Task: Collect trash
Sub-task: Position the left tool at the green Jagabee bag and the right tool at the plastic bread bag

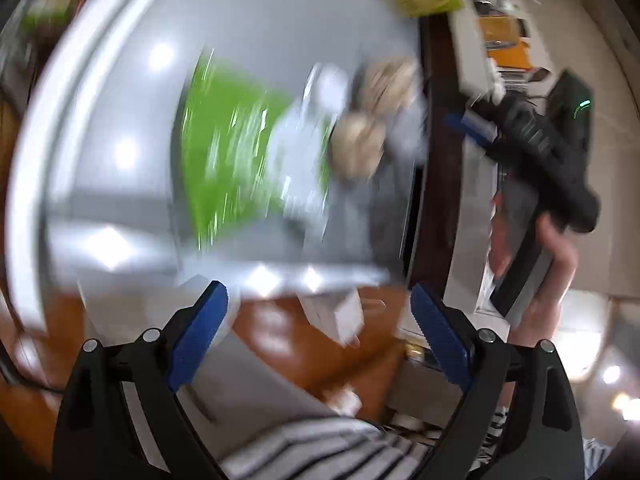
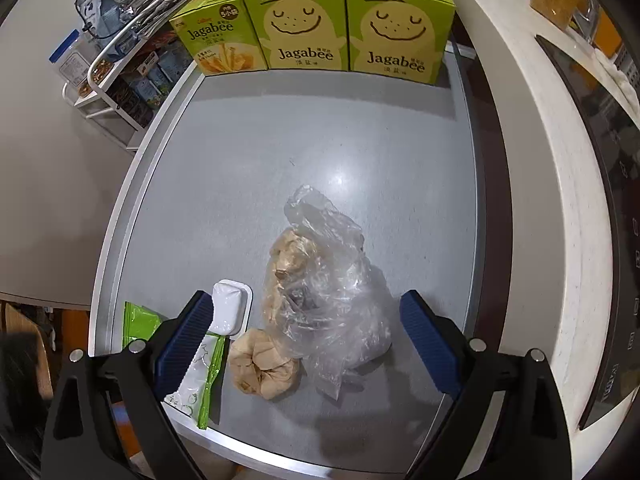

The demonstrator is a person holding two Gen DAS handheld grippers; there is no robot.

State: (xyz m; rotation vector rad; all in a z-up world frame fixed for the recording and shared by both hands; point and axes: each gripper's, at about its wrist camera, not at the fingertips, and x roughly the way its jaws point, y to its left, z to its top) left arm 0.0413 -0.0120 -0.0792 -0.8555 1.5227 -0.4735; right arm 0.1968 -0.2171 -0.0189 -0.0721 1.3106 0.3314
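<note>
On the grey tabletop lies trash: a clear plastic bag with brown crumpled paper inside, a brown paper ball, a small white plastic tub and a green and white wrapper. My right gripper is open and empty, with its jaws on either side of the bag and paper ball. The left wrist view is blurred; it shows the green wrapper, the bag and paper balls. My left gripper is open and empty, short of the table edge.
Three green Jagabee boxes stand at the table's far edge. A wire rack of snacks is at the far left. A white counter with a black appliance runs along the right. The right hand-held gripper shows in the left view.
</note>
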